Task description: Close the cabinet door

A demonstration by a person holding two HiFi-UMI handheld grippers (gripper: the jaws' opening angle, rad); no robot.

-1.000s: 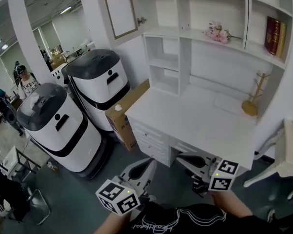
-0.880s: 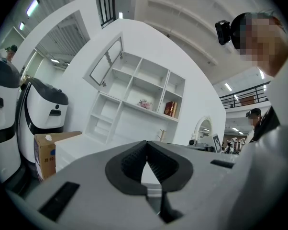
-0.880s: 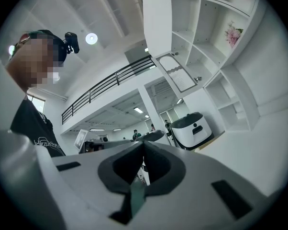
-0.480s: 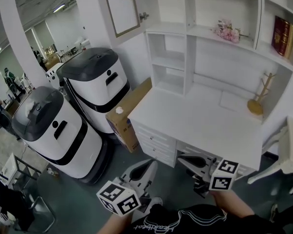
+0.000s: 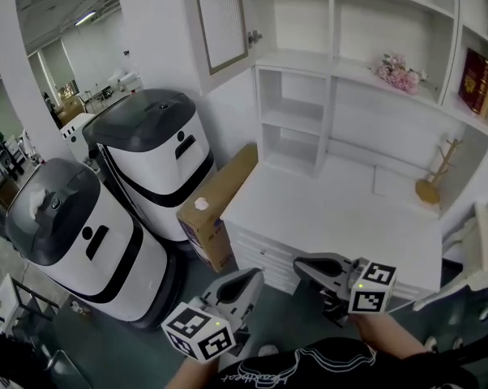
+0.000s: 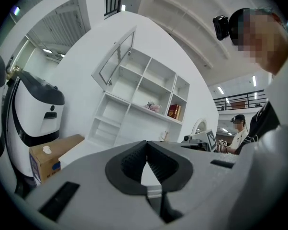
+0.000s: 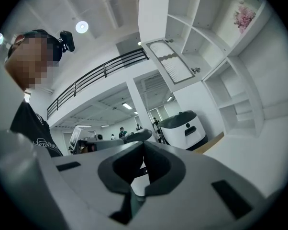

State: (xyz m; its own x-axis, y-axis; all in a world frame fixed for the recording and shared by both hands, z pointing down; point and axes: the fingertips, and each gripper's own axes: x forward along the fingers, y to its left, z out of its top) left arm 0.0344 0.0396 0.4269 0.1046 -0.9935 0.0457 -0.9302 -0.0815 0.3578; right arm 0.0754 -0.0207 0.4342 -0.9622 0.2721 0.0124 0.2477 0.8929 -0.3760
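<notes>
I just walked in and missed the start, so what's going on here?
A person holds a two-jaw tool in each hand, facing a white desk with shelves above it. The left tool and the right tool are both shut with nothing between the jaws, held low in front of the desk. The cabinet door at the shelves' upper left stands open; neither tool touches it, so closing is not yet done.

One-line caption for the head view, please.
Left claw and right claw, both shut and empty, held low before the white desk; cabinet door above stands open.
</notes>
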